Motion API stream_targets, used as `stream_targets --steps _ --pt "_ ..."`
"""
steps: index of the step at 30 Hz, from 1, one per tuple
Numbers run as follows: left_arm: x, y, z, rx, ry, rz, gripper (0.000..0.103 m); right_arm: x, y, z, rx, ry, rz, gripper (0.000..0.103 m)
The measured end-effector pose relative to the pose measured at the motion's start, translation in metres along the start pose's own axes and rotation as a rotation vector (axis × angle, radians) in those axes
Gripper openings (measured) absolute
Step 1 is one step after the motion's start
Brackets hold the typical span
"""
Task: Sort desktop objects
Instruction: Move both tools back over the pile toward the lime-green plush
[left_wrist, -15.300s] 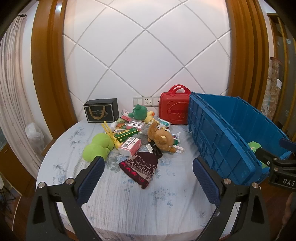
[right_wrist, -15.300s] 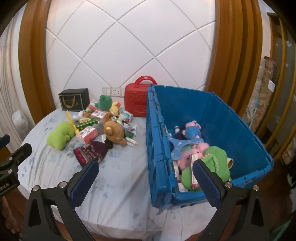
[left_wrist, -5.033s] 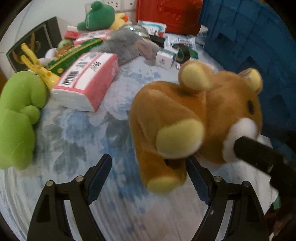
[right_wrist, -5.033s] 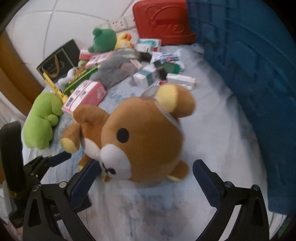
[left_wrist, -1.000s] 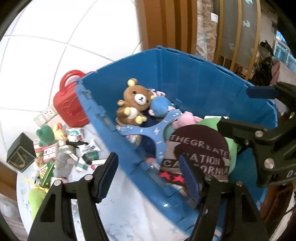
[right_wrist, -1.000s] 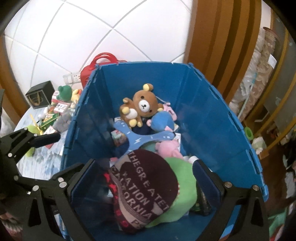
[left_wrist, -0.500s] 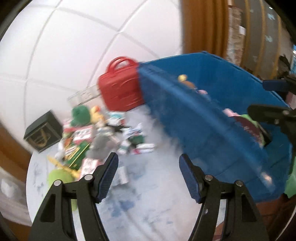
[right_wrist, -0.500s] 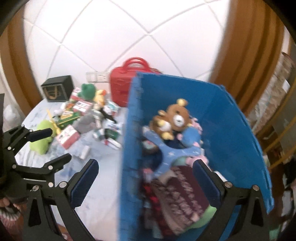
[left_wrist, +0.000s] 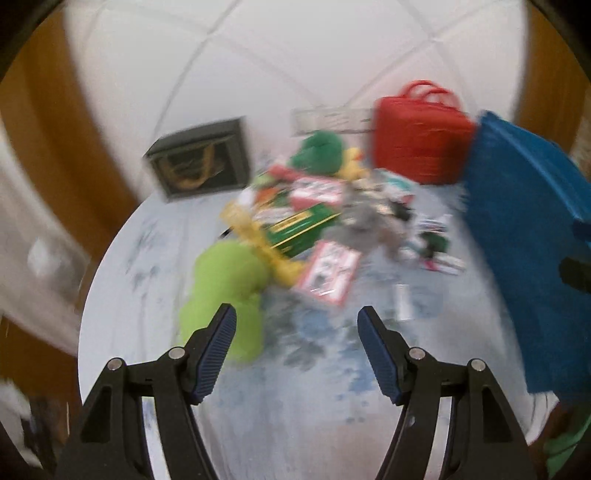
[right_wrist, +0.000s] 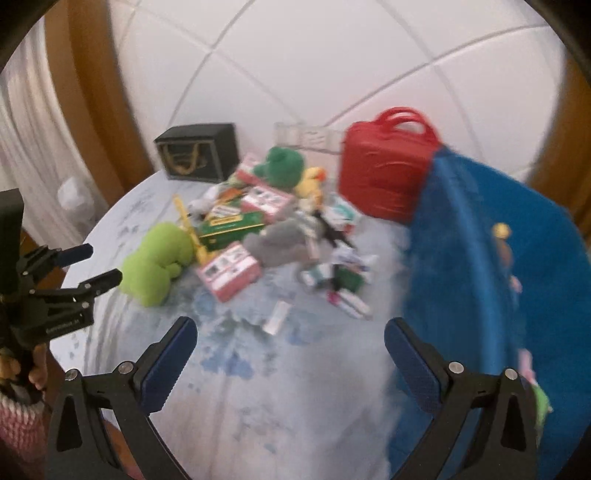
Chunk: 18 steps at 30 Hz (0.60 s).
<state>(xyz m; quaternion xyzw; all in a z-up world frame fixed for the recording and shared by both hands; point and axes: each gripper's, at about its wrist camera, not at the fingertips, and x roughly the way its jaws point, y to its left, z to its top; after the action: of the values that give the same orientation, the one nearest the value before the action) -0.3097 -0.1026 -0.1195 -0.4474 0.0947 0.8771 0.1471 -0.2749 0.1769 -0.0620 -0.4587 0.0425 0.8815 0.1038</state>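
Observation:
Both views are blurred by motion. A pile of loose items lies on the round table: a lime green plush (left_wrist: 225, 291) (right_wrist: 157, 264), a pink box (left_wrist: 328, 273) (right_wrist: 229, 275), a green box (left_wrist: 295, 229) (right_wrist: 231, 223), a grey plush (right_wrist: 280, 243) and a dark green frog plush (left_wrist: 317, 151) (right_wrist: 280, 164). The blue crate (left_wrist: 528, 236) (right_wrist: 476, 280) stands at the right with toys inside. My left gripper (left_wrist: 295, 321) is open and empty above the table, just in front of the lime plush; it also shows in the right wrist view (right_wrist: 88, 264). My right gripper (right_wrist: 290, 328) is open and empty over the table's front.
A red case (left_wrist: 421, 136) (right_wrist: 384, 173) and a black gift box (left_wrist: 199, 158) (right_wrist: 197, 153) stand at the back by the white wall. Small cartons and tubes (right_wrist: 343, 284) lie beside the crate. The table edge curves at left and front.
Both grippers have swung left, away from the crate's inside, and now face the pile on the table. The cap and bear lie in the crate.

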Motion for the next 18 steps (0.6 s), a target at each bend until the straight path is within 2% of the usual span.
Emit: stream_targets --steps 5,9,13,18 --pt "0.040 0.043 -0.029 -0.206 0.061 0.057 0.068 0.073 0.039 0.008 -0.121 0.026 0.068 0.103" --pt "0.074 0.057 -0.053 -0.339 0.120 0.134 0.068 0.136 0.059 0.015 -0.170 0.083 0.149 0.103" --pt "0.112 0.062 -0.070 -0.475 0.157 0.147 0.068 0.189 0.073 0.019 -0.198 0.146 0.225 0.103" --pt "0.165 0.058 -0.072 -0.542 0.205 0.147 0.068 0.225 0.083 0.032 -0.182 0.167 0.254 0.103"
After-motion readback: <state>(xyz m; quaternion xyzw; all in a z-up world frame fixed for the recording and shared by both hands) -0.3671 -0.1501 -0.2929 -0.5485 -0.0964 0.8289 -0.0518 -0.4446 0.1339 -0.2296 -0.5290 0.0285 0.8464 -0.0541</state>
